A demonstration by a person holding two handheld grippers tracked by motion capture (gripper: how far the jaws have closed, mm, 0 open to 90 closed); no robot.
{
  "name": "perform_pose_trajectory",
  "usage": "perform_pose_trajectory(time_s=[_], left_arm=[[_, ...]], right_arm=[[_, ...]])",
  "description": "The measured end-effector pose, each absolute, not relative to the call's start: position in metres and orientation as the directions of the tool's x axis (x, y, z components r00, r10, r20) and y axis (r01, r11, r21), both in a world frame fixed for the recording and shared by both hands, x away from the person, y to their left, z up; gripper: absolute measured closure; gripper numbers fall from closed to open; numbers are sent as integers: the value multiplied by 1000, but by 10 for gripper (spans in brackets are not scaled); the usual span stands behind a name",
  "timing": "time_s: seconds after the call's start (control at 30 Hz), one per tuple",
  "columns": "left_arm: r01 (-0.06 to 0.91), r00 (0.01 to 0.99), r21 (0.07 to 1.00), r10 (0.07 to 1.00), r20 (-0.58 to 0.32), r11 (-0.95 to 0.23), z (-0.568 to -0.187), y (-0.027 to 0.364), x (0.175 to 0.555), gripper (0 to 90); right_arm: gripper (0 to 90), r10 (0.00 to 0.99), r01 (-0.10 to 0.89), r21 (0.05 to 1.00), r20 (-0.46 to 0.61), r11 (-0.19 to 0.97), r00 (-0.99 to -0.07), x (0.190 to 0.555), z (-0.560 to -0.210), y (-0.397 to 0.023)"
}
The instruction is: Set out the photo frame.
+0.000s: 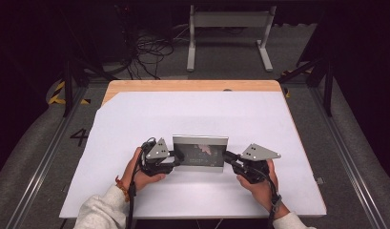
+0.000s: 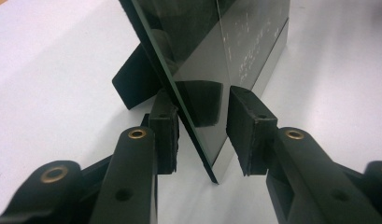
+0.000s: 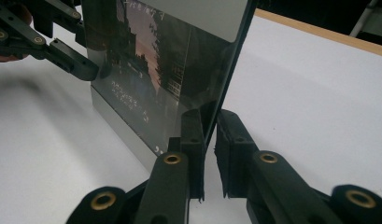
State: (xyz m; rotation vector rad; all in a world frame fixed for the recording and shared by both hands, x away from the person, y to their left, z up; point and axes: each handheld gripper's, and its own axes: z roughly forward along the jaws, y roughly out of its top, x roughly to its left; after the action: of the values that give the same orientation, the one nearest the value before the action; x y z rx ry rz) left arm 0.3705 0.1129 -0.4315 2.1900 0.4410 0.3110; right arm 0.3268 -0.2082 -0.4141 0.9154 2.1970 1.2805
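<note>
A dim room with a grey floor, loose cables (image 1: 147, 52) and a white metal stand (image 1: 228, 36) at the back frames a wooden table (image 1: 192, 86) covered by a white sheet (image 1: 192, 119).

Near the front edge of the sheet, a person holds one pair of tongs in each hand. The left gripper (image 1: 176, 156) has its two jaws on either side of the left edge of a picture frame (image 1: 200, 151). In the left gripper view the left gripper (image 2: 202, 128) has one pad right against the back of the frame (image 2: 212, 70), while the other pad stands a little way off the glass front, so the jaws are partly open and not clamped. The frame's black back prop (image 2: 132, 79) rests on the sheet just beyond the rear jaw.

The right gripper (image 1: 229, 158) meets the frame's right edge. In the right gripper view the right gripper (image 3: 209, 154) has its jaws nearly together, both pads pressing the thin edge of the frame (image 3: 165, 70), gripping it.

The frame stands upright on the sheet between the two grippers, glass facing the person, showing a dark picture with a pale band along the bottom. The left hand (image 1: 140, 174) and right hand (image 1: 261, 183) come in from the near edge, in pale sleeves.
</note>
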Motion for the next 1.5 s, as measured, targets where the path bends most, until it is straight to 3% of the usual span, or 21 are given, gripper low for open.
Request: perform_pose_trajectory(time_s=[1.2,1.5], left_arm=[[223,904,783,424,57,-581,-438,111,369,656],[211,903,777,422,77,-593,-436,110,367,653]], right_arm=[[785,706,348,852,-35,391,-708,330,-424,-205],[781,709,330,847,-76,417,-701,328,-423,-203]])
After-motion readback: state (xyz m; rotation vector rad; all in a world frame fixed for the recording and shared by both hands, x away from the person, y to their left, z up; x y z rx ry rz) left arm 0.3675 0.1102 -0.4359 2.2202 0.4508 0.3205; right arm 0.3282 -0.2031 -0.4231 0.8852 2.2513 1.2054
